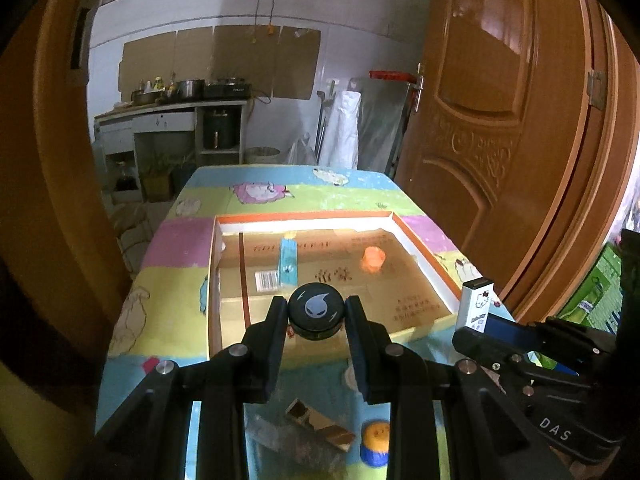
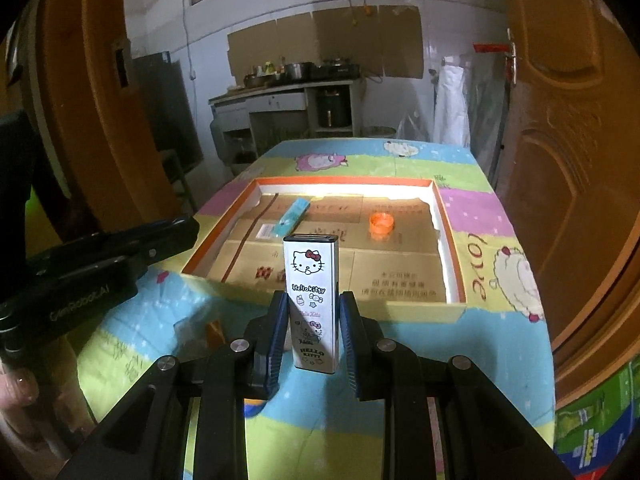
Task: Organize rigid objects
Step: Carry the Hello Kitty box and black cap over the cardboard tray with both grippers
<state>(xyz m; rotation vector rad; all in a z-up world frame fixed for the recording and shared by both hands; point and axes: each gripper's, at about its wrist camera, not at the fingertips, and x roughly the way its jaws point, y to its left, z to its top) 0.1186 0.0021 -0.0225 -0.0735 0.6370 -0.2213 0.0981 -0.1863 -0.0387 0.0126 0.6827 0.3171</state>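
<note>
My left gripper [image 1: 316,307] is shut on a round black cap with a blue drop logo [image 1: 317,311], held above the near edge of the shallow cardboard tray [image 1: 432,272]. My right gripper [image 2: 313,300] is shut on a tall silver Hello Kitty case [image 2: 313,296], held upright over the tablecloth just short of the tray [image 2: 452,236]. The same case [image 1: 476,307] shows at the right of the left wrist view. Inside the tray lie a light blue flat pack [image 1: 289,260] and an orange cup [image 1: 373,259].
On the tablecloth below my left gripper lie a brown and silver wrapped piece [image 1: 320,428] and a small yellow and blue toy [image 1: 375,442]. An open wooden door [image 1: 500,120] stands right of the table. A kitchen counter [image 1: 172,108] is far behind.
</note>
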